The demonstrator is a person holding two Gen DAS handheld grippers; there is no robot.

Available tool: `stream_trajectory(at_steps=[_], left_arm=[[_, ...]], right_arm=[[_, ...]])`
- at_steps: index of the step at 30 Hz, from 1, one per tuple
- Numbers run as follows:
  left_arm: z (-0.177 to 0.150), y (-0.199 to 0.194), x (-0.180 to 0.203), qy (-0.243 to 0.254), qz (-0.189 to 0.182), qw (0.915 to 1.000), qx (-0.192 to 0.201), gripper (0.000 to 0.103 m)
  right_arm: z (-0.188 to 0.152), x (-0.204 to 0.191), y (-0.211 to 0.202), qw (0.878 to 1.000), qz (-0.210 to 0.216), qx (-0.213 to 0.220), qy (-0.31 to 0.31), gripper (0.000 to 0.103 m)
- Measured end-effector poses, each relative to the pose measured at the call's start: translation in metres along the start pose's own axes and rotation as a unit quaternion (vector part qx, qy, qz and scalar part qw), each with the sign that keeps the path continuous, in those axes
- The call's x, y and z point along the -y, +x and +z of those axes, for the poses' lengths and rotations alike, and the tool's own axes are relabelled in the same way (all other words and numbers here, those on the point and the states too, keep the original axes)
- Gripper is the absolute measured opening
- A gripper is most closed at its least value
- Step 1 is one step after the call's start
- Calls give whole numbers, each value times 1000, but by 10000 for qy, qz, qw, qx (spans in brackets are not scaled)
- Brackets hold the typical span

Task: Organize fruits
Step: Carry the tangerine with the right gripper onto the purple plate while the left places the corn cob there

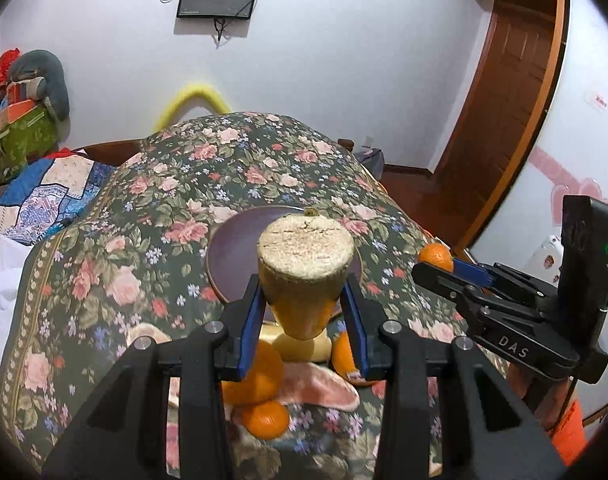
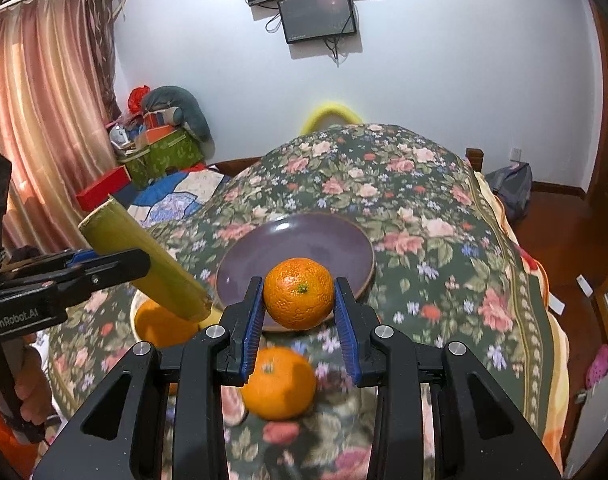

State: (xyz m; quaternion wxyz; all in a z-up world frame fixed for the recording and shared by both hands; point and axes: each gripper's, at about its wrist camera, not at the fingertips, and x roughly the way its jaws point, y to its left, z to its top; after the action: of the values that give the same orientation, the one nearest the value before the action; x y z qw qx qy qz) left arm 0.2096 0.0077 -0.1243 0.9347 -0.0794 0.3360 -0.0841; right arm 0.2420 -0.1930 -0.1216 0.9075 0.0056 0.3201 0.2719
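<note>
the left gripper point(image 1: 304, 312) holds a yellow-green cane piece point(image 1: 305, 268) tight between its pads, above the flowered cloth point(image 1: 104, 272). the right gripper point(image 2: 300, 312) is closed on an orange point(image 2: 298, 293), just before the empty purple plate point(image 2: 304, 248). more oranges point(image 2: 278, 384) lie on the cloth below.

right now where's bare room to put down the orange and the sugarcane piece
The purple plate is bare across its whole inside. The floral cover right of and beyond it is bare too. The near side is crowded: loose oranges and a pale bowl sit in front of the plate.
</note>
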Motion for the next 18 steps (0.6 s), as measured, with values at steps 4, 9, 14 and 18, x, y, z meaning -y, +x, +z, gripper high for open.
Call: stream_trajectory(at_steps=[4, 9, 14, 18], left_arm=[[4, 11, -2, 116, 117, 9999, 19, 38], [6, 32, -8, 119, 96, 9998, -132, 38], [7, 52, -13, 55, 66, 9995, -294, 38], [7, 68, -18, -30, -12, 9988, -496, 38]], right_arm=[[7, 1, 14, 10000, -45, 4, -51, 31], [10, 4, 35, 9999, -65, -109, -57, 31], [10, 6, 54, 9995, -133, -260, -110, 31], [8, 7, 68, 9988, -152, -418, -184, 31]])
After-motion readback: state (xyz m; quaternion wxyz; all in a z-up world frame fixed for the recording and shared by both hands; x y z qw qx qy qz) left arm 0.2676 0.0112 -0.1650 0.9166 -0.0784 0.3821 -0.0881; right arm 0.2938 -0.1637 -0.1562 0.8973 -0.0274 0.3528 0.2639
